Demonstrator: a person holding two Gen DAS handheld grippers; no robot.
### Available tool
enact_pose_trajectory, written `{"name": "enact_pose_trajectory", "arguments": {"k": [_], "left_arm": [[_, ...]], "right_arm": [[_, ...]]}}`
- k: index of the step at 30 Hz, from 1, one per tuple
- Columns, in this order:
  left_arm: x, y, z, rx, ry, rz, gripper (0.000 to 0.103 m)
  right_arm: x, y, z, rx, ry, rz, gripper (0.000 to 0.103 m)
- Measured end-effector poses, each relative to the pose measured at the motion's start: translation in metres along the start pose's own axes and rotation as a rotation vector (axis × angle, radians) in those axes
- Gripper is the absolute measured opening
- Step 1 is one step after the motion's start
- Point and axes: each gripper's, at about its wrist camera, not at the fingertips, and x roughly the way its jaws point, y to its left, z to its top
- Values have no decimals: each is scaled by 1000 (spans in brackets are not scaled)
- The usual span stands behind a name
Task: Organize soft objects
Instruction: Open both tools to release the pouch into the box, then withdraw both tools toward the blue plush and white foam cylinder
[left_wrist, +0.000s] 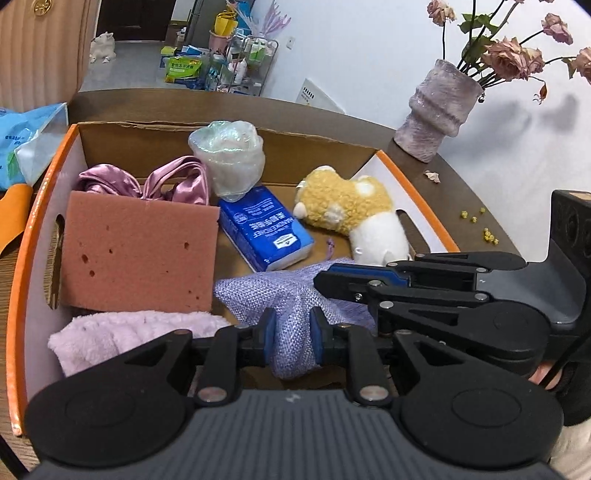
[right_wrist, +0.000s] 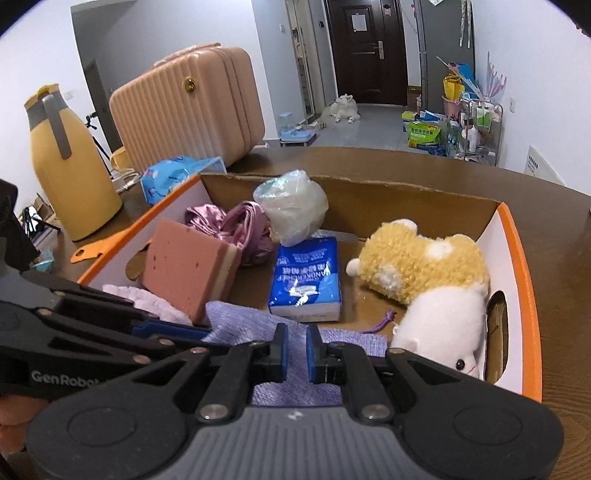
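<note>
We list the contents of the orange-rimmed cardboard box (left_wrist: 44, 184), left to right: a fluffy pale pink towel (left_wrist: 110, 332); a pink rectangular sponge block (left_wrist: 136, 251); a mauve satin cloth (left_wrist: 177, 181); a blue tissue packet (left_wrist: 264, 227); a yellow-and-white plush toy (left_wrist: 354, 218). At the box's near edge lies a lilac woven mesh pouch (left_wrist: 258, 291). Our left gripper (left_wrist: 291, 328) pinches a fold of it. Our right gripper (right_wrist: 296, 350) hangs directly above it, pads narrowly apart, gripping nothing.
</note>
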Motion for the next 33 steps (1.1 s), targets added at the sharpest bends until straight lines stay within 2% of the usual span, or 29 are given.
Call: {"name": "enact_pose_trajectory", "arguments": {"k": [3,9,20,33], "left_arm": [[-3,-1,-2,2,-4,27,30],[-30,-10,-5,21,-45,47,30],[-109,-52,-22,83,-171,56,32],[-193,-98,-80,145,-291,62,38]], "right_arm": [[0,-2,-1,9,-5,-7,13],[-26,3,1,6,-48,-16,15],[-118,33,-2,-55,-176,-56,20],[-221,70,-44,-110,-295,-93,32]]}}
